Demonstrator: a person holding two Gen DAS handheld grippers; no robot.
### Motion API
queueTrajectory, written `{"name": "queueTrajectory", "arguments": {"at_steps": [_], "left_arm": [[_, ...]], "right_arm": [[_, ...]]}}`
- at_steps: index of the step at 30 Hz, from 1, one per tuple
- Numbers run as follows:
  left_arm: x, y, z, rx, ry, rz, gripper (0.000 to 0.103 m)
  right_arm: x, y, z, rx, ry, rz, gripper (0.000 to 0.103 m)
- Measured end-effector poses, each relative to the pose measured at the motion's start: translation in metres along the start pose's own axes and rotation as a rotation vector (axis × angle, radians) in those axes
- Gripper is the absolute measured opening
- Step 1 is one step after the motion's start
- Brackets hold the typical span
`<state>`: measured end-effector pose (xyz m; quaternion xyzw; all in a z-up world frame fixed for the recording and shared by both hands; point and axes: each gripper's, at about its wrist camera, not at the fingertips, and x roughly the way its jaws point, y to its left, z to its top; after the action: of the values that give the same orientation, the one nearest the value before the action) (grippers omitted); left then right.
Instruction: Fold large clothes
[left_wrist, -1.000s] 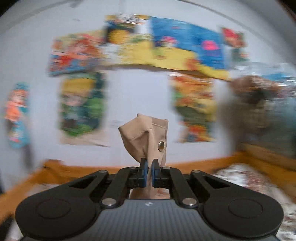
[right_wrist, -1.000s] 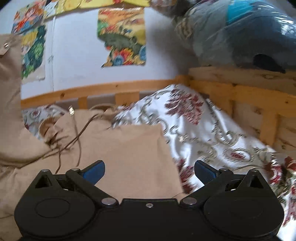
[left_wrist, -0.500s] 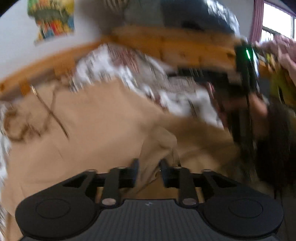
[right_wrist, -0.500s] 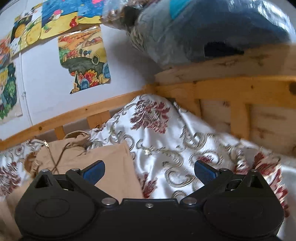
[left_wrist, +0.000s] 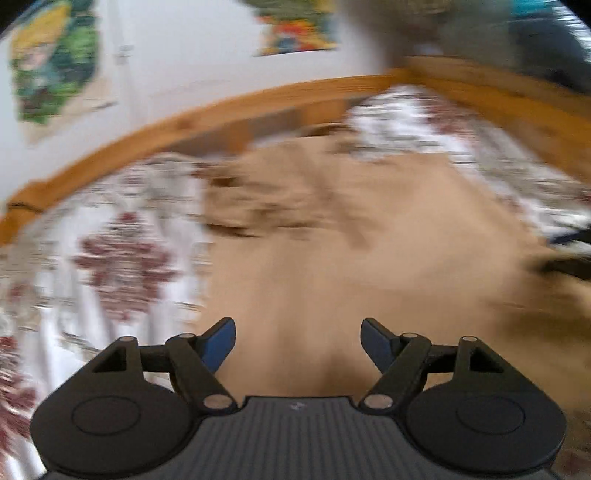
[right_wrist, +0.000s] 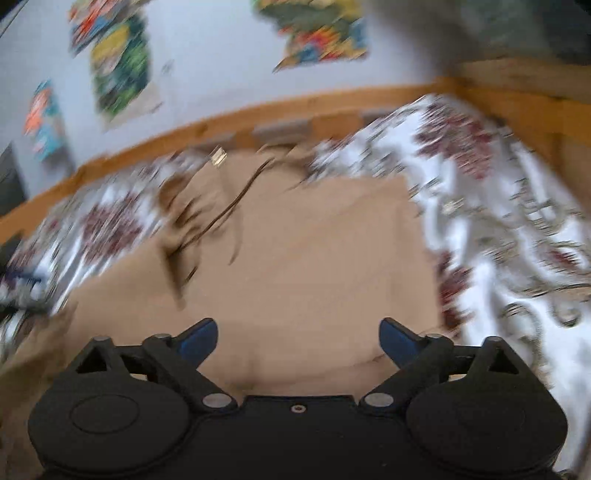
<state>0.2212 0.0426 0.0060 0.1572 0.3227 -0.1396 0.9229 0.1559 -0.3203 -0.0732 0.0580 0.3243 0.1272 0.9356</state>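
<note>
I am hovering both tools, left tool (left_wrist: 298, 341) and right tool (right_wrist: 298, 341), spread wide and empty, over the tan garment (right_wrist: 314, 258) lying on the bed (right_wrist: 517, 229); soft, limp, probably light, so I am eyeing its near hem corners.

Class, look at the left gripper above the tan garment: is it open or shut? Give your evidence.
Open. The left gripper shows its two blue-tipped fingers wide apart, with only the tan garment lying flat on the bedspread visible between them, nothing pinched.

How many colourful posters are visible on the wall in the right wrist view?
4: one at the upper left, one green and yellow below it, one at the far left, and one at the top centre. Blur and the frame edge may hide more.
</note>
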Motion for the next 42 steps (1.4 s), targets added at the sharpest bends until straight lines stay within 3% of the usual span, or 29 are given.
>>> {"name": "queueTrajectory", "arguments": {"at_steps": [2,5,9,13,14,15,16,17,18,20,21,24,27,31,36,39,40,41,42], "left_arm": [[0.03,0.018,0.007,-0.016,0.017,0.084,0.079],[0.064,0.044,0.011,-0.081,0.036,0.144,0.074],[0.108,0.06,0.016,-0.14,0.066,0.124,0.068],[0.138,0.051,0.02,-0.03,0.106,0.101,0.064],[0.146,0.049,0.02,-0.009,0.131,0.104,0.047],[0.152,0.049,0.02,-0.002,0.154,0.103,0.036],[0.155,0.05,0.019,-0.01,0.169,0.1,0.009],[0.157,0.05,0.018,-0.025,0.183,0.12,0.001],[0.156,0.053,0.017,-0.044,0.176,0.126,0.0],[0.146,0.06,0.015,-0.096,0.12,0.146,0.0],[0.14,0.063,0.014,-0.116,0.094,0.161,0.0],[0.119,0.081,0.012,-0.228,0.016,0.162,0.0],[0.104,0.101,0.011,-0.331,-0.034,0.153,0.0],[0.111,0.112,0.005,-0.371,0.012,0.162,0.0],[0.119,0.106,0.004,-0.326,0.075,0.135,0.002],[0.11,0.105,0.01,-0.279,0.056,0.082,0.031],[0.108,0.104,0.015,-0.251,0.044,0.069,0.056],[0.105,0.102,0.019,-0.223,0.027,0.069,0.067],[0.103,0.098,0.024,-0.19,0.012,0.073,0.067]], "right_arm": [[0.002,0.009,-0.005,-0.011,0.056,0.03,0.089],[0.009,0.019,-0.017,-0.032,0.129,0.033,0.081],[0.017,0.027,-0.031,-0.029,0.179,-0.018,0.061],[0.019,0.034,-0.036,-0.07,0.18,-0.04,0.054],[0.019,0.035,-0.037,-0.071,0.182,-0.04,0.052],[0.02,0.037,-0.037,-0.074,0.181,-0.038,0.047],[0.021,0.039,-0.038,-0.082,0.181,-0.036,0.042],[0.022,0.042,-0.038,-0.096,0.182,-0.034,0.037],[0.024,0.045,-0.037,-0.11,0.182,-0.029,0.023],[0.026,0.054,-0.037,-0.147,0.183,-0.052,0.013],[0.026,0.058,-0.037,-0.166,0.179,-0.058,0.002],[0.023,0.064,-0.036,-0.196,0.148,-0.075,0.001],[0.015,0.075,-0.024,-0.29,0.041,-0.149,0.0],[0.018,0.086,0.001,-0.48,-0.115,-0.301,0.0],[0.048,0.053,0.011,-0.43,-0.101,-0.35,0.002],[0.057,0.038,0.0,-0.359,-0.08,-0.355,0.009],[0.058,0.034,-0.002,-0.335,-0.067,-0.343,0.015],[0.057,0.029,-0.003,-0.303,-0.057,-0.325,0.018],[0.056,0.025,-0.006,-0.267,-0.052,-0.304,0.024]]}}
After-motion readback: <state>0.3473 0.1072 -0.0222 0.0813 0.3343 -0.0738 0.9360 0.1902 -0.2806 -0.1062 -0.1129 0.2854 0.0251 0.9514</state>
